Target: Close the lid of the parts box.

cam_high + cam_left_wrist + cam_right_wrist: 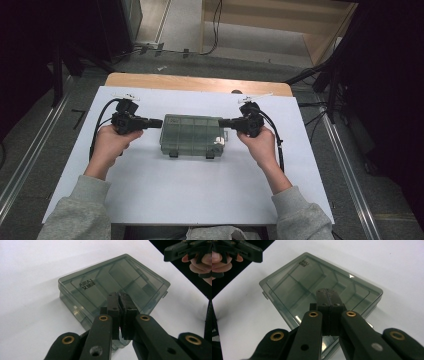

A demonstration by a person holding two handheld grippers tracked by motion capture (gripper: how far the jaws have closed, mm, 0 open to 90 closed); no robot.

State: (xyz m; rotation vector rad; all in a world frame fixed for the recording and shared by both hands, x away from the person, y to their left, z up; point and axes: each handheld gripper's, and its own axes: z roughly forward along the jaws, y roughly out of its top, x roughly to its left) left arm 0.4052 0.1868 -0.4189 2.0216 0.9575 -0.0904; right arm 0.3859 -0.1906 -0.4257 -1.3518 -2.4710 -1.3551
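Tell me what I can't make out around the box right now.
- Box contents: the smoky lid and glare blur the compartments in every view; whether they are empty is unclear.
- Box's near end, left gripper view: covered by the shut left tool.
- Box's near end, right gripper view: covered by the shut right tool.
- Front latches, high view: too small to tell if fastened.

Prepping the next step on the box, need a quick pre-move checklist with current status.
1. Box lid closed: ok.
2. Box flat on the table: ok.
3. Left gripper shut, nothing held: ok.
4. Right gripper shut, nothing held: ok.
5. One gripper at each short end of the box: ok.
6. Fingers touching the box: cannot tell.
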